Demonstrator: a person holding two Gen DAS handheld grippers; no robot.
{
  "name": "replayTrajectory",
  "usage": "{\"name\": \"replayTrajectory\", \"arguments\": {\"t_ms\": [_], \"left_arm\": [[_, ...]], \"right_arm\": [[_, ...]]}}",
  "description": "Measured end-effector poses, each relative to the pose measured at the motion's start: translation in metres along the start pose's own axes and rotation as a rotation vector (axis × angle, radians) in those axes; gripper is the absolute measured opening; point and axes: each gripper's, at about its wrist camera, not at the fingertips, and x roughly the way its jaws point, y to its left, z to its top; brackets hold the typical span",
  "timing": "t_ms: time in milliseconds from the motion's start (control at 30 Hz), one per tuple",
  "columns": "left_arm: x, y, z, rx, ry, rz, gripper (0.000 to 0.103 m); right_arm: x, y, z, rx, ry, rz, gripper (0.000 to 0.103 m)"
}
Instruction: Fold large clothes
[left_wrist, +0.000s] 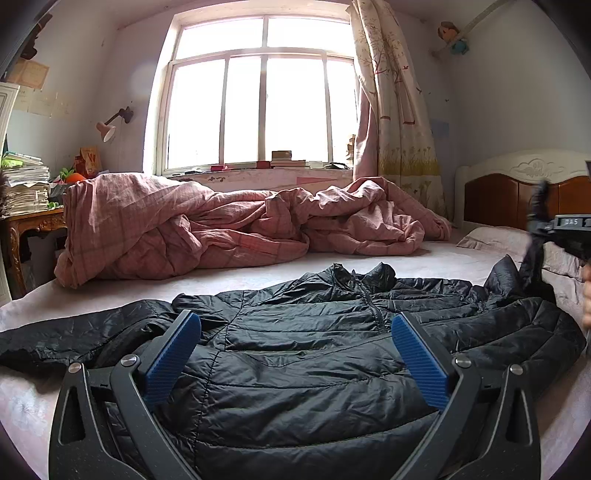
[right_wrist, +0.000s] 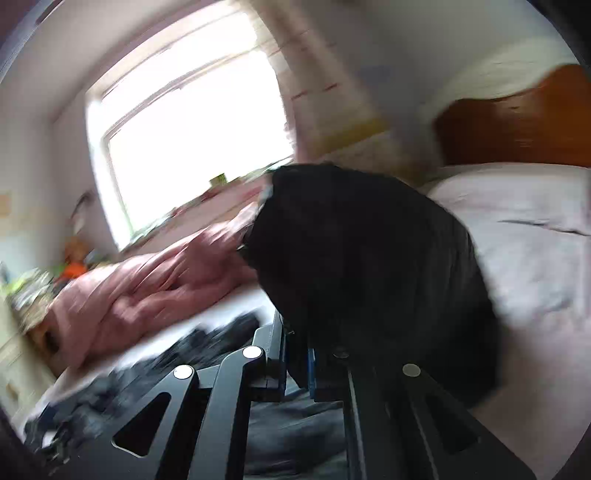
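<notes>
A black quilted puffer jacket (left_wrist: 314, 350) lies spread across the bed (left_wrist: 37, 402), front up, collar toward the window. My left gripper (left_wrist: 295, 365) is open, its blue pads (left_wrist: 171, 360) wide apart low over the jacket's lower body, holding nothing. My right gripper (right_wrist: 297, 363) is shut on the jacket's right sleeve (right_wrist: 365, 258) and lifts it off the bed; the view is motion-blurred. In the left wrist view the right gripper (left_wrist: 537, 229) shows at the far right edge with the sleeve (left_wrist: 532, 266) hanging from it.
A crumpled pink duvet (left_wrist: 207, 225) lies along the far side of the bed under the window (left_wrist: 262, 99). A pillow (left_wrist: 517, 243) and wooden headboard (left_wrist: 517, 199) stand at the right. A desk with stacked papers (left_wrist: 26, 184) stands at the left.
</notes>
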Motion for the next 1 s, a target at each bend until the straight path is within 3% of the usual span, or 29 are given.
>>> {"name": "replayTrajectory", "arguments": {"t_ms": [33, 167, 267, 400, 467, 533, 567, 667, 767, 867, 967, 1000], "left_arm": [[0.0, 0.0, 0.0, 0.0, 0.0, -0.001, 0.103], [0.0, 0.0, 0.0, 0.0, 0.0, 0.0, 0.103], [0.0, 0.0, 0.0, 0.0, 0.001, -0.001, 0.103], [0.0, 0.0, 0.0, 0.0, 0.005, -0.001, 0.103], [0.001, 0.001, 0.0, 0.0, 0.009, 0.0, 0.103], [0.002, 0.001, 0.001, 0.001, 0.011, 0.001, 0.103], [0.001, 0.001, 0.001, 0.002, 0.009, 0.001, 0.103], [0.003, 0.0, 0.007, 0.0, 0.017, -0.02, 0.103], [0.013, -0.004, 0.02, -0.034, 0.091, -0.081, 0.102], [0.036, -0.021, 0.042, -0.113, 0.239, -0.268, 0.102], [0.067, -0.049, 0.059, -0.129, 0.37, -0.35, 0.1], [0.083, -0.062, 0.061, -0.117, 0.429, -0.376, 0.093]], "right_arm": [[0.008, 0.017, -0.008, -0.013, 0.045, 0.066, 0.009], [0.04, 0.074, -0.042, -0.113, 0.221, 0.18, 0.009], [0.051, 0.099, -0.062, -0.187, 0.284, 0.183, 0.009], [0.051, 0.109, -0.072, -0.214, 0.284, 0.162, 0.015], [0.05, 0.113, -0.072, -0.222, 0.25, 0.153, 0.027], [0.04, 0.111, -0.07, -0.215, 0.201, 0.155, 0.071], [0.036, 0.111, -0.064, -0.209, 0.182, 0.162, 0.075], [0.019, 0.103, -0.046, -0.174, 0.102, 0.163, 0.076], [0.003, 0.087, -0.028, -0.139, 0.019, 0.091, 0.076], [0.0, 0.066, -0.012, -0.103, -0.008, -0.018, 0.076], [0.01, 0.034, -0.001, -0.011, 0.073, -0.117, 0.076], [0.017, 0.025, 0.001, 0.016, 0.119, -0.164, 0.076]]}}
